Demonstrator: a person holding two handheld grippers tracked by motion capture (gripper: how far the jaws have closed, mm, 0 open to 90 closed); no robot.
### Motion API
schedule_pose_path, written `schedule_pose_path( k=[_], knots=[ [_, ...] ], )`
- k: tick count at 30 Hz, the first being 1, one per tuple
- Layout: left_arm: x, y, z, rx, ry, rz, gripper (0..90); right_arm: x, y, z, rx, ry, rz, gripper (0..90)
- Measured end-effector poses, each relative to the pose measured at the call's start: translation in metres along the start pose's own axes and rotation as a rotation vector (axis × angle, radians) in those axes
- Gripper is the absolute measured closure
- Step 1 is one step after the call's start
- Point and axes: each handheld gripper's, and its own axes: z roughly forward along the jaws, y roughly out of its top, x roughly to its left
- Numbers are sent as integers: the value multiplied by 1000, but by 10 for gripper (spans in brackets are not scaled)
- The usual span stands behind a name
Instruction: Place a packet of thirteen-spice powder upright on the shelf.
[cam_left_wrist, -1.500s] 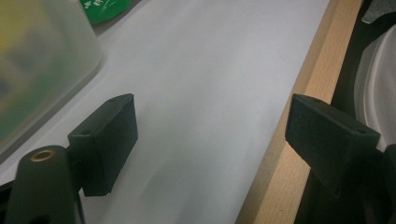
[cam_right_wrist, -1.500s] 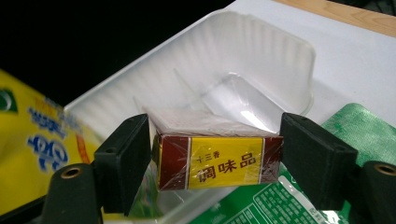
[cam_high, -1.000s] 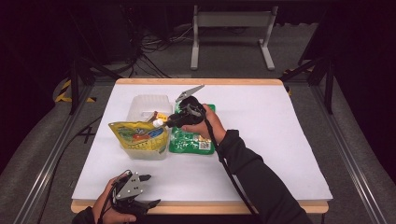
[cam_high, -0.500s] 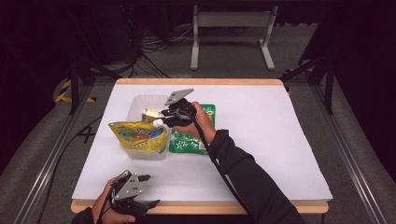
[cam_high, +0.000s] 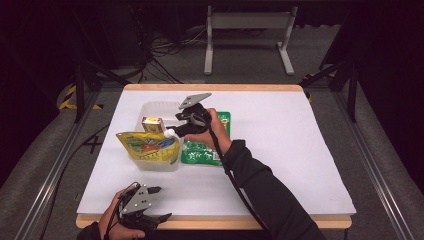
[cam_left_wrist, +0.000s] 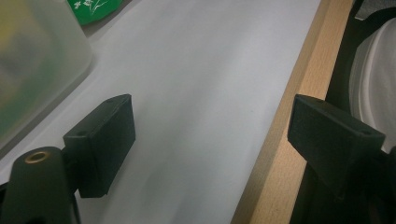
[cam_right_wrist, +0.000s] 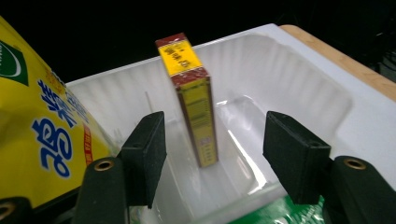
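A small yellow and red box (cam_right_wrist: 191, 93) stands on end inside the translucent plastic tub (cam_right_wrist: 299, 79). My right gripper (cam_right_wrist: 217, 149) reaches over the tub's near rim; its jaws have just been opening, and the pads stand clear of the box on both sides. From above, the right gripper (cam_high: 172, 127) points left at the box (cam_high: 152, 124) in the tub (cam_high: 160, 107). A yellow snack pouch (cam_high: 148, 147) leans at the tub's front. My left gripper (cam_high: 162, 203) rests open near the table's front edge with nothing between its fingers.
A green packet (cam_high: 202, 152) lies flat on the white table cover (cam_high: 290, 150), under the right wrist, right of the tub. The wooden table edge (cam_left_wrist: 280, 140) runs between the left gripper's (cam_left_wrist: 212, 135) jaws. A metal frame stands on the floor beyond the table.
The right gripper carried the small box left over the tub and let it go; the box now stands in the tub between parted jaws. The left hand stayed put.
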Motion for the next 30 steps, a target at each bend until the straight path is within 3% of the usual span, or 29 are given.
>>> schedule_pose_path(
  k=[5, 11, 15, 17, 21, 26, 30],
  knots=[
    [1, 0, 0, -7, 5, -6, 158, -7, -5, -22, -8, -26, 13, 361],
    [1, 2, 0, -17, 13, -6, 158, -18, -26, -58, -14, -56, 32, 354],
    [1, 3, 0, -17, 16, -5, 158, -19, -47, -81, 18, -68, 6, 370],
    [0, 4, 0, -17, 17, -6, 158, -20, -57, -90, 21, -53, 24, 372],
    [0, 5, 0, -22, 20, -7, 157, -22, -82, -107, 20, -80, 58, 369],
    [1, 6, 1, -23, 24, -13, 158, -18, -117, -123, 67, -68, 78, 424],
    [1, 6, 1, -23, 25, -9, 157, -16, -134, -131, 96, -64, 85, 432]
  ],
)
